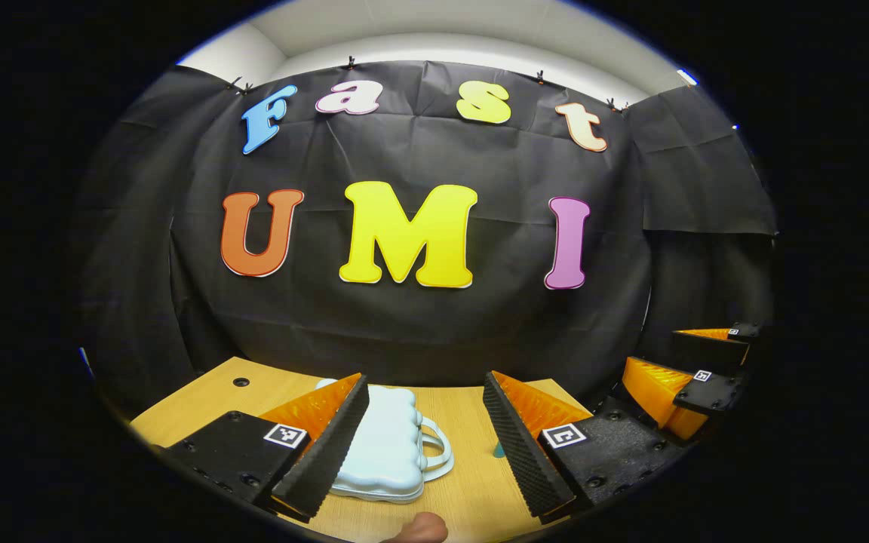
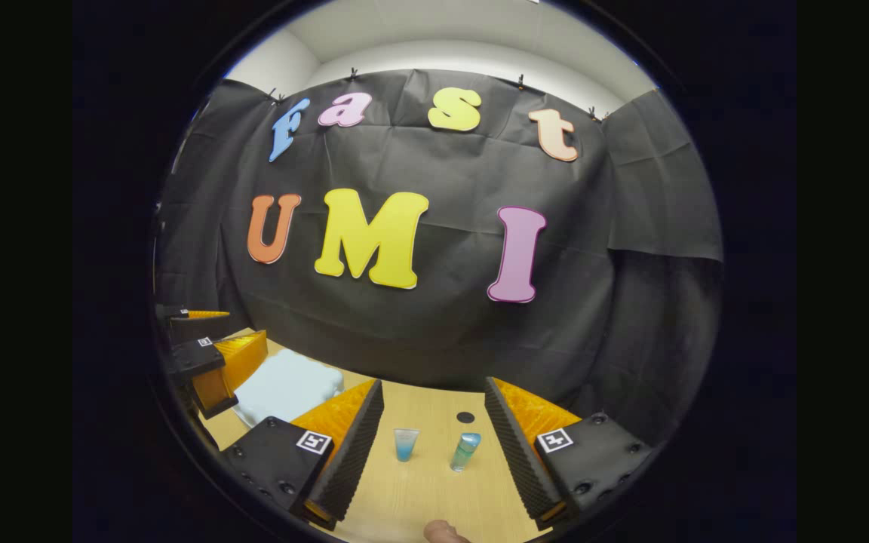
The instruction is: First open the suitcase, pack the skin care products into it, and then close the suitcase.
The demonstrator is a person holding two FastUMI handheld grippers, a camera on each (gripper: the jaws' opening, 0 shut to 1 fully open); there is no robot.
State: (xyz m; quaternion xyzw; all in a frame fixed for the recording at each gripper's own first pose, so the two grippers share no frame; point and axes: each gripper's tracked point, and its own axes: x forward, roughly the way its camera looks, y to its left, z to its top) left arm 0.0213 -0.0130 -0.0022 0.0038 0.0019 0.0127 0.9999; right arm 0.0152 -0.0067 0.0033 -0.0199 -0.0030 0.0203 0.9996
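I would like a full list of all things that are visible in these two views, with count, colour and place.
suitcase: one, pale blue, closed, lying on the table's left part.
skin care tubes: two, blue and teal, standing apart on the table, right of the suitcase.
table: one, light wood, in front of the black cloth wall.
left gripper: one, open, above the suitcase.
right gripper: one, open, facing the tubes.
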